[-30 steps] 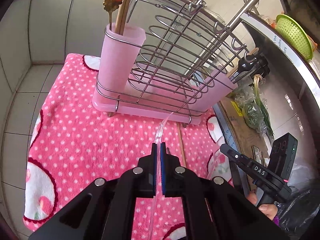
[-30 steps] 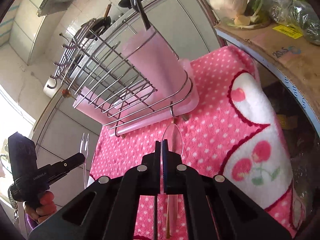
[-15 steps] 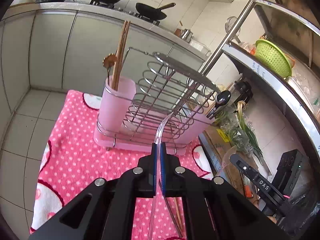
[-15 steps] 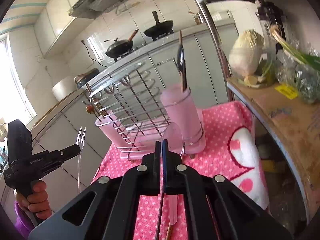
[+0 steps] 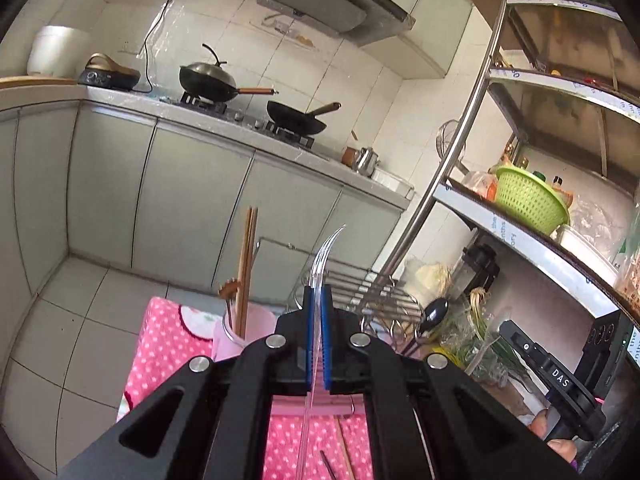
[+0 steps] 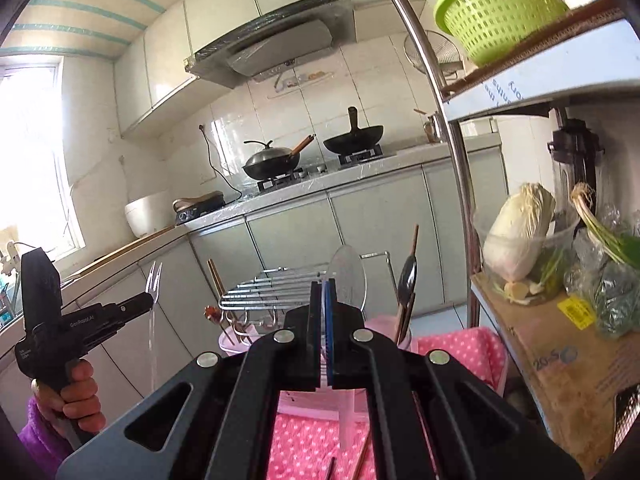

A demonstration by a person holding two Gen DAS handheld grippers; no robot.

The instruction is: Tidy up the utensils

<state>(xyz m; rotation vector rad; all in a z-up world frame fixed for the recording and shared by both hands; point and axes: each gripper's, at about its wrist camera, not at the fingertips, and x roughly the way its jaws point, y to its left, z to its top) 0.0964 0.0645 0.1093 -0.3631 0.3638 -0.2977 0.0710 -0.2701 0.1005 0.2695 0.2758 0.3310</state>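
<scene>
I've lifted both claws off the pink towel point(image 5: 168, 344) to above the rack point(image 6: 276, 280); the pickup looks done, dropping in comes next. My left claw point(image 5: 316, 312) pinches a clear fork point(image 5: 326, 252), my right claw point(image 6: 323, 304) a clear spoon point(image 6: 348, 276). The left cup point(image 5: 236, 336) holds chopsticks point(image 5: 246, 264); the right cup point(image 6: 386, 326) holds a dark spoon point(image 6: 408, 276).

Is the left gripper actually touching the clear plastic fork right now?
Touching. The left wrist view shows the left gripper with its blue pads closed on the clear plastic fork, whose tines stick out above them.
</scene>
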